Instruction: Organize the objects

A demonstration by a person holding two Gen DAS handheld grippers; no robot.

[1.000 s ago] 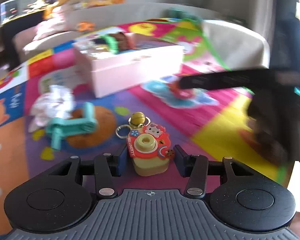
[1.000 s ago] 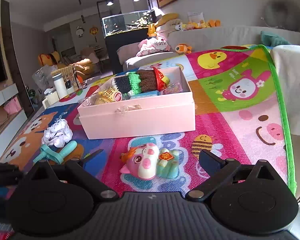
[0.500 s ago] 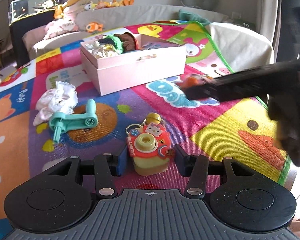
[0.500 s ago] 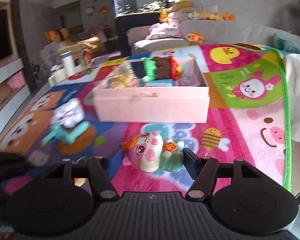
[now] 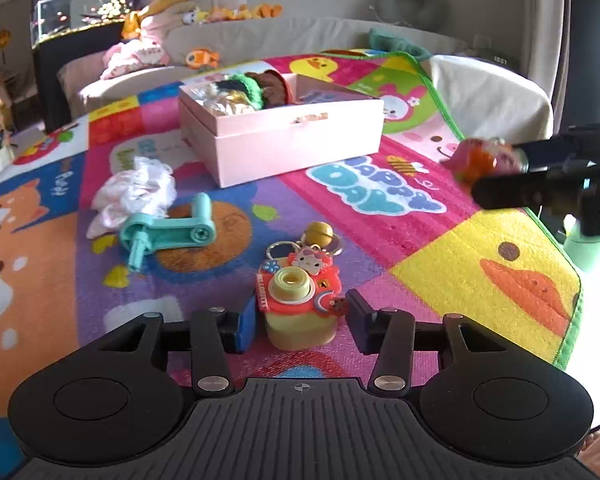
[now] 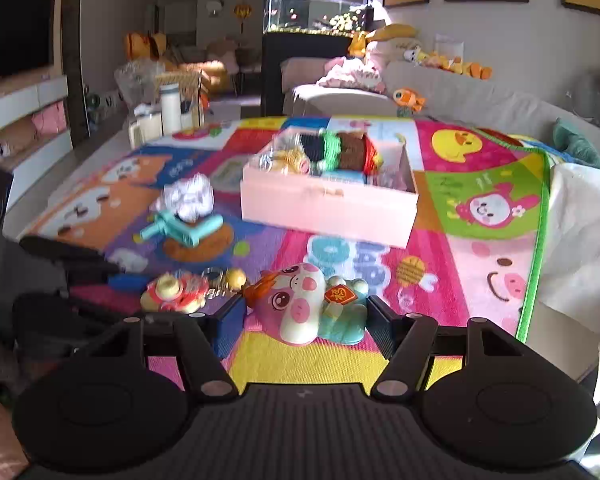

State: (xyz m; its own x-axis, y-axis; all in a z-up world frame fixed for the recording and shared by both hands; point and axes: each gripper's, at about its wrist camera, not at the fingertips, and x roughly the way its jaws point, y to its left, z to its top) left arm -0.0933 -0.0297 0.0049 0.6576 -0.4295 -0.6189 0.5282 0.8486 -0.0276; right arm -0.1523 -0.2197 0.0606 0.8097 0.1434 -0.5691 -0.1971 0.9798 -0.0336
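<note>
We see the left tool (image 5: 300, 322) with fingers apart, straddling the camera keychain (image 5: 298, 300) on the play mat (image 5: 440, 256) — narrow gaps show at both pads. The right tool (image 6: 306, 322) brackets the pig toy (image 6: 304, 306); the toy looks raised above the mat, fingers close against it, though contact is not clearly visible, so we cannot tell whether it is gripped. Farther out lie the teal plastic crank (image 5: 168, 232) and, touching it, the white scrunchie (image 5: 134, 192). Beyond them — the pink box (image 5: 296, 140), open and holding knitted items.
</note>
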